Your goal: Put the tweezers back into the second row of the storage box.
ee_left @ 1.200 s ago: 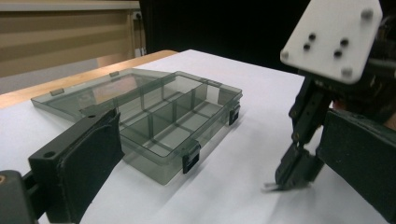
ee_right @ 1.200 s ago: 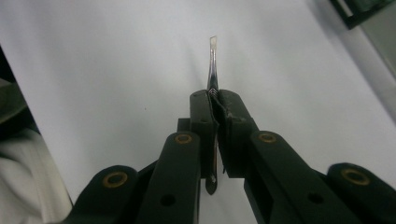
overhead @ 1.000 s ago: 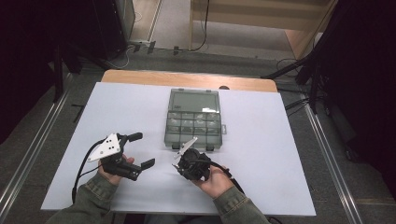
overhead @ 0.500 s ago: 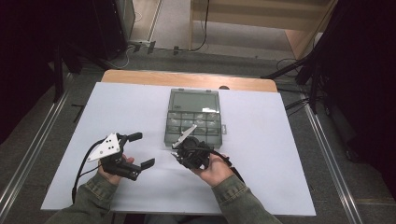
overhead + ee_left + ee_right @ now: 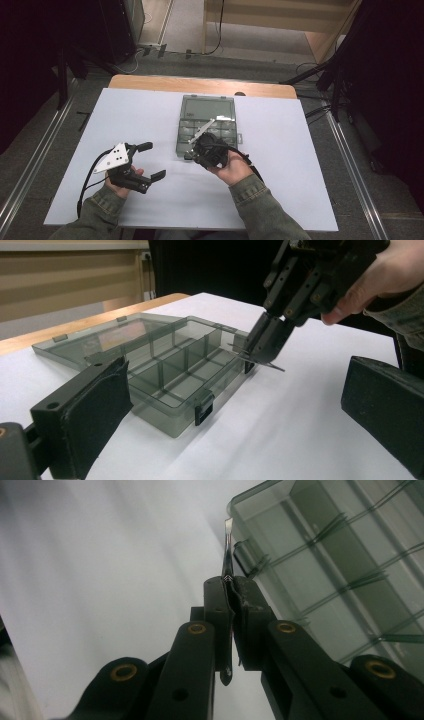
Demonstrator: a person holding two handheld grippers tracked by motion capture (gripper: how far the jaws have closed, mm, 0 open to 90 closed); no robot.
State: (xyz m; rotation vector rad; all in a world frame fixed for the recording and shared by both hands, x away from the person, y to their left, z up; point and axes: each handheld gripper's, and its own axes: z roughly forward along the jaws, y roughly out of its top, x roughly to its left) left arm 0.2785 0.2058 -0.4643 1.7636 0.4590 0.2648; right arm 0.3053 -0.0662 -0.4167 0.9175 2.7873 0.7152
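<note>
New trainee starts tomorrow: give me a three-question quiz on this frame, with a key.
1. True or false: the right gripper is shut on a thin metal strip.
2. How does the clear compartment box stand? A) lid shut B) lid laid open C) upside down
3. Fill in: the left gripper has its fingers ____, with nothing between them.

Key: 1 true; 2 B; 3 open.

Right tool [image 5: 264, 346] pinches a thin, perhaps metal strip [image 5: 267, 364] beside open organizer box [image 5: 165, 365].
</note>
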